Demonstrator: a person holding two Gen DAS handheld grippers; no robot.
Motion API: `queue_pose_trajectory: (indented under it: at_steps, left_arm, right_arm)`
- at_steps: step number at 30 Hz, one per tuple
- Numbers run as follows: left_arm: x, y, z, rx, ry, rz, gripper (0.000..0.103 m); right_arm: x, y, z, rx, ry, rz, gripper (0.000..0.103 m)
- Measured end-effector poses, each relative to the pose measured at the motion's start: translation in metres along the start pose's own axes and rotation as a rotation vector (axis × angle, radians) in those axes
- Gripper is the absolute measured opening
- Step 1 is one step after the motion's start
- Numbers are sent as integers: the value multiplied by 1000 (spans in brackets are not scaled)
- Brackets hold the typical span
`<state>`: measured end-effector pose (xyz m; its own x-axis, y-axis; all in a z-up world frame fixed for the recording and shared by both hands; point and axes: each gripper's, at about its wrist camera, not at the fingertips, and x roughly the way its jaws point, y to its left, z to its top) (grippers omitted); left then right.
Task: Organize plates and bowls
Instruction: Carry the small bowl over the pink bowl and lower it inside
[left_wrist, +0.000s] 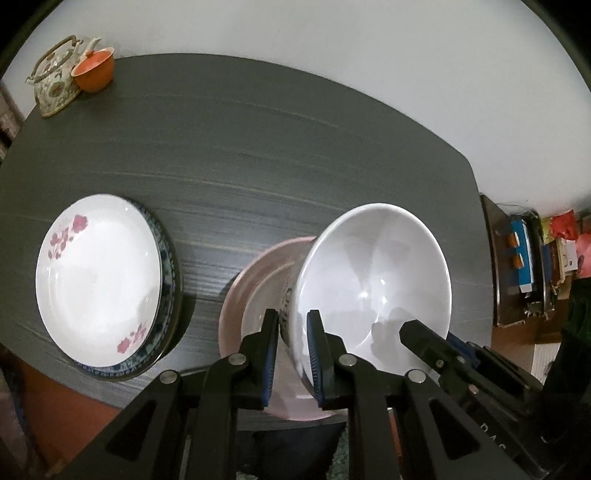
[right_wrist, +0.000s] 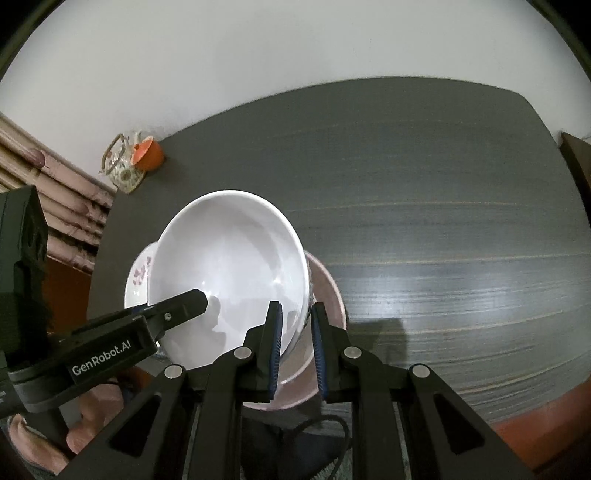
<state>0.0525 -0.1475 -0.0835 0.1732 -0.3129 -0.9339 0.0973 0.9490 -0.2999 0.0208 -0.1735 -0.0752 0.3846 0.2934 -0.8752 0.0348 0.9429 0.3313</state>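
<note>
Dark table (left_wrist: 258, 147); both grippers' fingers clamp white bowl (left_wrist: 373, 273) rim; left gripper (right_wrist: 201, 301) reads "GenRobot.AI".

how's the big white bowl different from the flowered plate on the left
The white bowl is deep and plain inside; the flowered plate is shallow with pink blossoms. The bowl is held tilted over a pink bowl, its rim clamped by the left gripper and right gripper; the plate rests flat on a dark patterned plate. Both are round and white.

A plain white bowl (left_wrist: 373, 273) hung tilted above a pink plate (left_wrist: 255, 280). A flowered white plate (left_wrist: 99, 280) lay stacked on a dark-patterned one (left_wrist: 168, 266).
</note>
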Motion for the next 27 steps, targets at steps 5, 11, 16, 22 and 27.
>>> queue_pose_trajectory:
  at_steps: [5,11,16,22,27]
  left_arm:
    - [9,0,-5,-3,11,10,16]
    - [15,10,-8,-12,35,34,16]
    - [24,12,-9,-15,55,42,16]
    - [31,11,-8,-17,64,44,16]
    - [31,9,-8,-13,55,52,16]
  right_arm:
    - [6,-6,-12,4,27,-7,16]
    - [18,-5,-19,4,60,-11,16]
    - [24,-6,-23,2,77,-15,16]
    - [27,-8,-23,12,94,-14,17]
    - [31,-7,-20,11,99,-15,18]
